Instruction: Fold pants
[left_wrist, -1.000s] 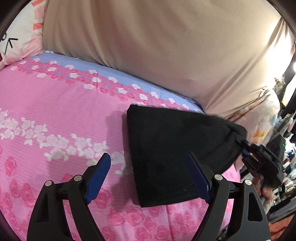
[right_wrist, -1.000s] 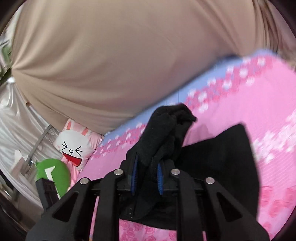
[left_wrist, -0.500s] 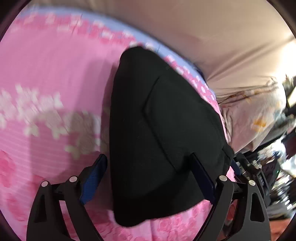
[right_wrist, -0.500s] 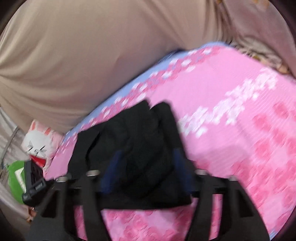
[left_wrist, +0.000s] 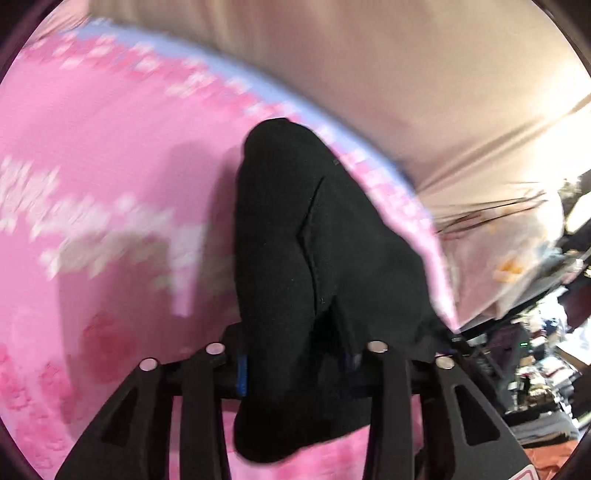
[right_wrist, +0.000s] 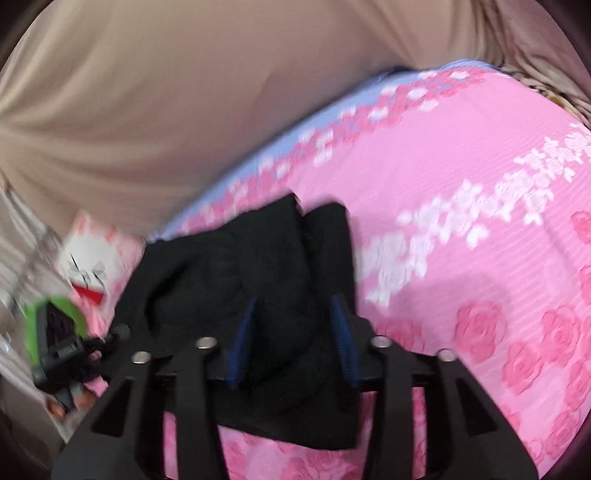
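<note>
Left gripper (left_wrist: 295, 363): fingers drawn in against the black pants (left_wrist: 317, 266), a thick fold of cloth bunched between them. One blue pad (left_wrist: 242, 374) shows at the left edge of the fold; the other is almost buried in fabric. Half a second ago these fingers stood wide apart with the pants lying untouched between them; now they have closed on the near part of the bundle.

Right gripper (right_wrist: 293, 339): blue pads (right_wrist: 242, 338) part-way apart, a hump of the pants (right_wrist: 258, 280) filling the gap. Whether the pads press the cloth or only flank it I cannot tell. One second ago this gripper was pinched tight on a raised bunch; that bunch is now down on the bed and the gap is wider.

Pants: folded black bundle on the pink rose-print bedsheet (right_wrist: 480, 229), near the blue-bordered edge, a seam or fold line running along the top in the left view. The near hem hangs below the fingers in both views.

Outward: beige curtain (right_wrist: 184, 92) behind the bed; rabbit-face pillow (right_wrist: 88, 266) at far left of the right view, with the left gripper (right_wrist: 74, 350) seen in front of it.

Hard to read: both frames motion-blurred, the sheet pattern smeared in the left view; clutter at that view's right edge indistinct.
</note>
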